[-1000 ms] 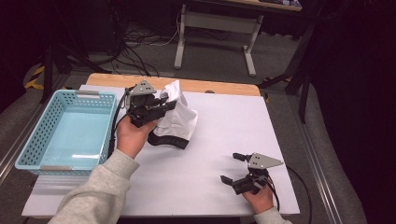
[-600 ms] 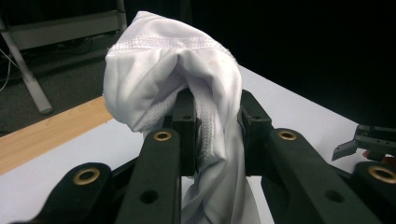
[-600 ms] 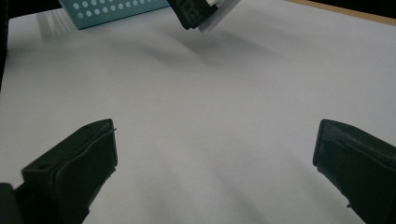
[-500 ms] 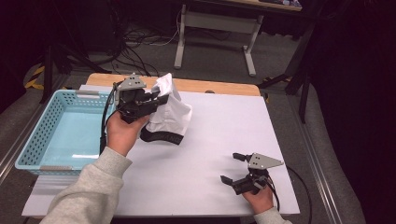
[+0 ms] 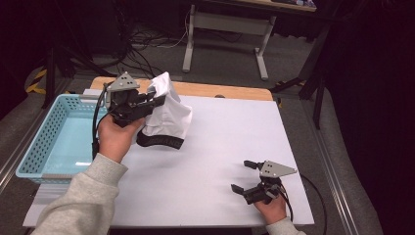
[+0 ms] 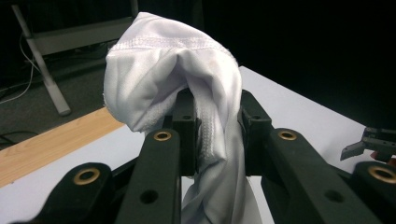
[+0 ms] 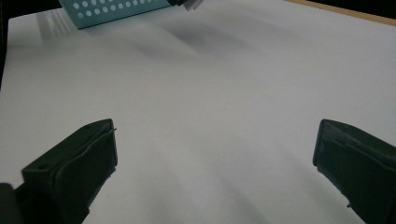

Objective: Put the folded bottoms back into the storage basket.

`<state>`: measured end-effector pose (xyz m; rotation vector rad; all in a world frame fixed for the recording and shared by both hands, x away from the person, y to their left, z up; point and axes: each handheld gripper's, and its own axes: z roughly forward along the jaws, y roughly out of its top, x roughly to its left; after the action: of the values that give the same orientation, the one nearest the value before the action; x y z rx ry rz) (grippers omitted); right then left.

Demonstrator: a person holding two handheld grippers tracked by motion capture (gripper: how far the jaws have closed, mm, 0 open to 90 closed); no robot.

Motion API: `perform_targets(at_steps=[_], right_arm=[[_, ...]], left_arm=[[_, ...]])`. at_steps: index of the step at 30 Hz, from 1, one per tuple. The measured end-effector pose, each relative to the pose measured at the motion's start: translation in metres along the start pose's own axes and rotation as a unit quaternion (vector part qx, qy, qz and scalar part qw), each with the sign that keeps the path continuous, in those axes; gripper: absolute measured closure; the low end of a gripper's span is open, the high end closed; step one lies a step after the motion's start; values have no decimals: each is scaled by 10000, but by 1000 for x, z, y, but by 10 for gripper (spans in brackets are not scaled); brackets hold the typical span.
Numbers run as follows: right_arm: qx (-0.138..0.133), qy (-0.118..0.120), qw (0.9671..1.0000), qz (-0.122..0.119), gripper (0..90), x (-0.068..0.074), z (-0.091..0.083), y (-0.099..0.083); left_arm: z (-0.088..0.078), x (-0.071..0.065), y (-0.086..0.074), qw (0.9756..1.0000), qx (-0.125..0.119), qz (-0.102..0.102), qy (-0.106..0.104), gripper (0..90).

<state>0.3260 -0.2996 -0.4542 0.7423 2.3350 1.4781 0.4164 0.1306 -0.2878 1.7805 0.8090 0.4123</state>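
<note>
Currently we've got the left tongs (image 5: 152, 99) clamped on a bunched fold of the white garment (image 5: 169, 117), lifted clear of the table (image 5: 220, 147) near its far left corner, just beside the blue basket (image 5: 44, 147). Left gripper view: fabric (image 6: 187, 84) pinched between both jaws, rest draping down below them. Black band along the garment's hem (image 5: 159, 142) hangs lowest. Our right tongs (image 5: 243, 176) sit wide apart, nothing between them, low over the table's near right corner, well apart from the garment. Right gripper view: bare white table surface (image 7: 210, 116), basket edge (image 7: 116, 9) at the top.
</note>
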Motion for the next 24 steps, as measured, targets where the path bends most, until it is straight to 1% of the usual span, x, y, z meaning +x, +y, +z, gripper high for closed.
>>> perform_targets(at_steps=[1,4,5,9,10,11,14,15,16,21,24], right_arm=[[0,0,10000,0,5,0,0,0],[-2,1,10000,2,5,0,0,0],[-2,1,10000,2,5,0,0,0],[3,-6,10000,-2,5,0,0,0],[6,-9,10000,-3,5,0,0,0],[6,-9,10000,-3,5,0,0,0],[6,-12,10000,-5,5,0,0,0],[6,-12,10000,-5,5,0,0,0],[2,-10,10000,-5,5,0,0,0],[3,-11,10000,-7,5,0,0,0],[1,-9,10000,-6,5,0,0,0]], left_arm=[[0,0,0,10000,0,0,0,739],[-9,5,0,10000,-27,-6,56,739],[-9,5,0,10000,-27,-6,56,739],[-20,10,-1,9999,-49,-31,116,739],[-24,12,-1,9998,-73,-31,155,739],[-24,12,-1,9998,-73,-31,155,739],[-33,17,-1,9997,-107,-55,207,739],[-33,17,-1,9997,-107,-55,207,739],[-37,19,-1,9996,-114,-84,226,739],[-47,23,-2,9994,-150,-99,288,739],[-54,26,-2,9992,-165,-64,355,739]])
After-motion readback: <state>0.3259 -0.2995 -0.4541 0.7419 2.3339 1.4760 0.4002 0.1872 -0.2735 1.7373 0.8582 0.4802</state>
